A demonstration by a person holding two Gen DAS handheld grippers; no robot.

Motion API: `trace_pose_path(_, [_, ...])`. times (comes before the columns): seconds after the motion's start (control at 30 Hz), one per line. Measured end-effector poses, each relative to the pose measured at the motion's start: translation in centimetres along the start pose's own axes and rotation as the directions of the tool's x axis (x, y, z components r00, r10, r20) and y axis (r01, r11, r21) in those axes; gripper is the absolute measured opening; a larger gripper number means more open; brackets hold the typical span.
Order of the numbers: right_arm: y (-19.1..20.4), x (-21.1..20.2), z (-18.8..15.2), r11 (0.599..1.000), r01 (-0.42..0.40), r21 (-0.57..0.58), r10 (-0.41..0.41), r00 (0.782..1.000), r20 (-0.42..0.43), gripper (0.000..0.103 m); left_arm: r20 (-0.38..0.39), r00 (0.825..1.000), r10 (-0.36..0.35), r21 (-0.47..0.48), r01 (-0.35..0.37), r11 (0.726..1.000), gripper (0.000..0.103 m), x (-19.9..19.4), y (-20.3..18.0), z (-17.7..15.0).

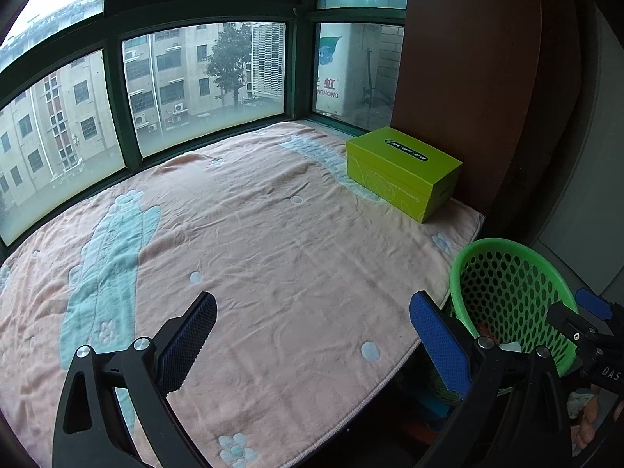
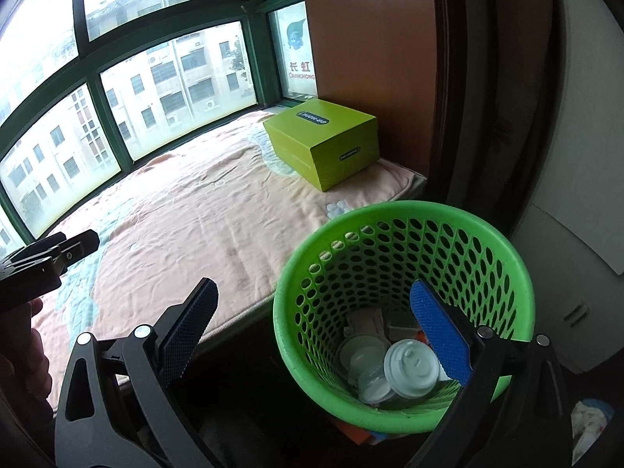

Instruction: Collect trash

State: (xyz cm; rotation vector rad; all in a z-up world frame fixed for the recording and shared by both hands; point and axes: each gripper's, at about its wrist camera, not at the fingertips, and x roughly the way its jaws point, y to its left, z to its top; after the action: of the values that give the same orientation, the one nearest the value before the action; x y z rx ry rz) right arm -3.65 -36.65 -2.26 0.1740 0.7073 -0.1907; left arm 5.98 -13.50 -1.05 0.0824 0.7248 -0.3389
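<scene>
A green perforated trash basket [image 2: 507, 257] stands beside the ledge; it shows in the left wrist view [image 1: 507, 245] at the right. Inside it lie white cup lids [image 2: 409, 368] and other scraps. My right gripper [image 2: 312, 312] is open and empty, held over the basket's near rim, its right finger over the opening. My left gripper [image 1: 312, 325] is open and empty above the front edge of the pink blanket [image 1: 253, 234]. The right gripper's tip [image 1: 592, 304] shows at the right of the left wrist view.
A lime-green shoebox [image 1: 401, 171] sits on the blanket at the far right corner, also in the right wrist view [image 2: 323, 140]. Green-framed windows [image 1: 117, 89] run behind the ledge. A brown wooden panel [image 1: 468, 58] stands to the right.
</scene>
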Motion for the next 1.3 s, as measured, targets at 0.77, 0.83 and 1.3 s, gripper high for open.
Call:
trace_pose_path(0.77, [2.1,-2.5,0.6,0.998,-0.059,-0.003,0.059,0.997,0.058,0.098,0.086,0.995,0.04,-0.016,-0.039,0.999,0.096,-4.6,1.6,-0.5])
trace_pose_path(0.83, [2.2,-2.6,0.7,0.998,-0.063,-0.005,0.063,0.996,0.062,0.098,0.087,0.995,0.042,-0.018,-0.041,0.999,0.096,-4.7,1.6,-0.5])
trace_pose_path(1.3, [2.8,-2.8,0.7,0.996,-0.085,-0.014,0.086,0.994,0.068,0.098,0.101,0.994,0.047,-0.021,-0.045,0.999,0.096,-5.5,1.8,-0.6])
